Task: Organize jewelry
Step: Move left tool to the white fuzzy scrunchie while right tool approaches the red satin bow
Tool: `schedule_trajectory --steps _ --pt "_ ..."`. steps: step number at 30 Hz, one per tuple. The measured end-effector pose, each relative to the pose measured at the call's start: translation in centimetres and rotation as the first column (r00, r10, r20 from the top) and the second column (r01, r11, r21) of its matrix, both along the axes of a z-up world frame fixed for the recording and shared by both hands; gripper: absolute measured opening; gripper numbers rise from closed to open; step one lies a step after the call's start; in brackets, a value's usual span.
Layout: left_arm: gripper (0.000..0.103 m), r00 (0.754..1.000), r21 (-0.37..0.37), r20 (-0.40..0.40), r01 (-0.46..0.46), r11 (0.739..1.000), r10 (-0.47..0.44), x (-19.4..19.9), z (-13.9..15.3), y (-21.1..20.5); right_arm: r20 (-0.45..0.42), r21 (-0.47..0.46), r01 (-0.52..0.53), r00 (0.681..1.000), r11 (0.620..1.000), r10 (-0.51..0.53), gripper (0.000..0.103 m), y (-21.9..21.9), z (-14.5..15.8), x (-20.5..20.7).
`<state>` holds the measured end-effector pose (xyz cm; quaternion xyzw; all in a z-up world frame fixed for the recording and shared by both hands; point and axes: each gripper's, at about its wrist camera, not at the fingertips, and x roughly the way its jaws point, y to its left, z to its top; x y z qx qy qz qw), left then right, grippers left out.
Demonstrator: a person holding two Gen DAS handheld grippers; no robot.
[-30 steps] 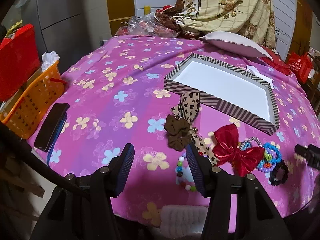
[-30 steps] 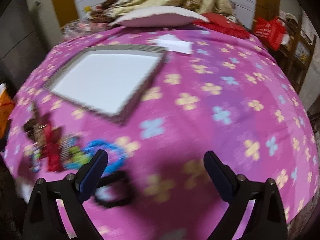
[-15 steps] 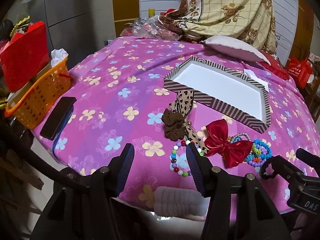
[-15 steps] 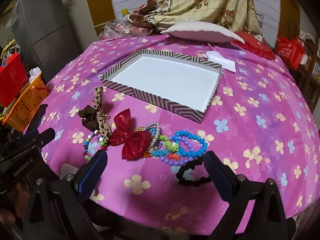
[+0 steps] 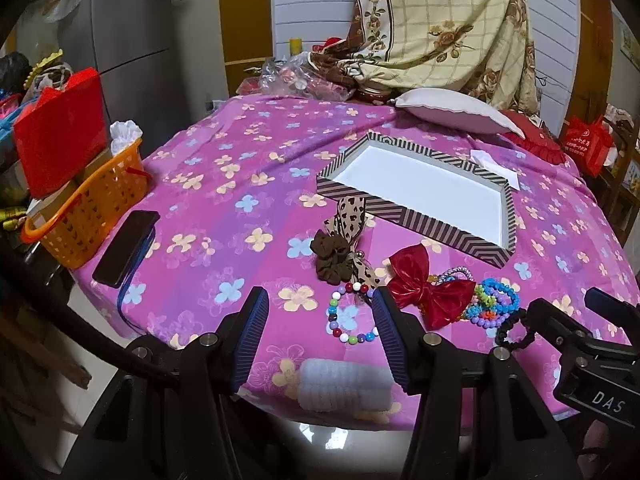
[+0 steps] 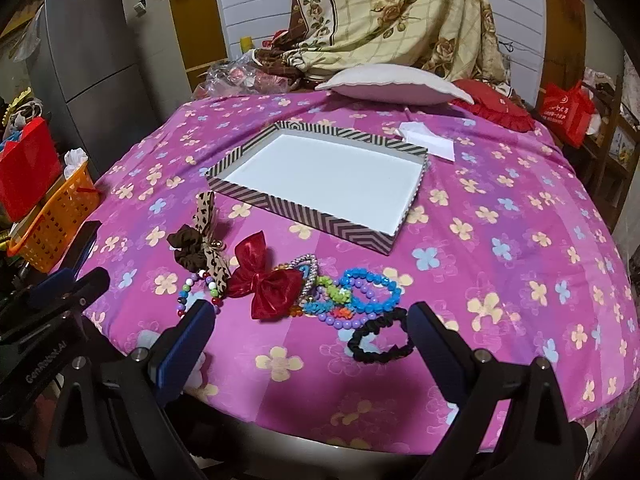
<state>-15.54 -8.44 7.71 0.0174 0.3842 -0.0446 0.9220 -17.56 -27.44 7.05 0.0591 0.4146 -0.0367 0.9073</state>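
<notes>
A striped tray (image 6: 304,212) with a bare white floor lies mid-table; the left wrist view also has the tray (image 5: 452,230). In front of it lies a heap: a brown scrunchie (image 5: 332,258), a leopard ribbon (image 5: 352,212), a red bow (image 6: 266,274), a multicolour bead bracelet (image 5: 350,318), blue bead bracelets (image 6: 370,290) and a black scrunchie (image 6: 380,342). My left gripper (image 5: 320,316) is open, held back over the table's near edge by the bead bracelet. My right gripper (image 6: 310,334) is open, wide, short of the black scrunchie. Both hold nothing.
A pink flowered cloth (image 6: 500,216) covers the round table. A white hair band (image 5: 346,384) lies at the near edge. A phone (image 5: 126,248) and an orange basket (image 5: 86,204) sit at the left. A pillow (image 6: 392,84), folded paper (image 6: 426,140) and bedding lie behind.
Both grippers have drawn back and up from the table, so more of its near edge and the whole heap show. The right wrist view swung left and lost its blur. Nothing was picked up.
</notes>
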Motion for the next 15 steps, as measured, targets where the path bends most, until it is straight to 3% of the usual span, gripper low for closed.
schedule_trajectory --steps 15 --pt "0.059 1.000 -0.003 -0.003 0.018 1.000 -0.018 -0.55 0.12 -0.33 0.015 0.001 0.024 1.000 1.000 -0.024 0.099 -0.77 0.60 -0.69"
